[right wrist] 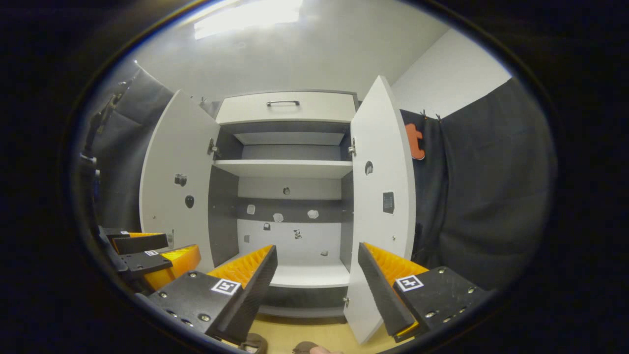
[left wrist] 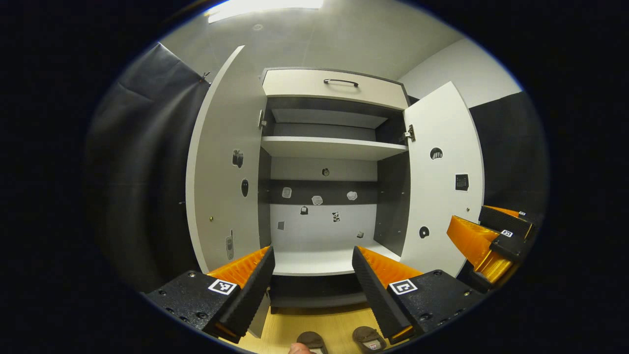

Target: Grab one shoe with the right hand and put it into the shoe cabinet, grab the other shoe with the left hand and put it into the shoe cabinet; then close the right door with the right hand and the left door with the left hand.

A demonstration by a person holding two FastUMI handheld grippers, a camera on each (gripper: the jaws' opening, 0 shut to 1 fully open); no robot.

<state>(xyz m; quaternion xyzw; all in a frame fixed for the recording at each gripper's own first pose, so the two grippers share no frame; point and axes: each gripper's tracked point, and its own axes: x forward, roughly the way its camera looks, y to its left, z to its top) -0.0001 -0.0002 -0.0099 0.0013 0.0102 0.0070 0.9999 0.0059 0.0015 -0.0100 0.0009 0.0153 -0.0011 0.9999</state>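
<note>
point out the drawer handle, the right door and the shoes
drawer handle (left wrist: 341,82), left gripper view, middle of the bar
right door (left wrist: 442,196), left gripper view, inner face
shoes (left wrist: 368,338), left gripper view, top of one shoe

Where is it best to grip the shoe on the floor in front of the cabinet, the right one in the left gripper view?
Probably the rim of its opening, coming from above with one finger inside and one outside. The shoe sits flat on the floor and its opening seems to face up. Part of it is cut off, so this is a cautious guess.
</note>
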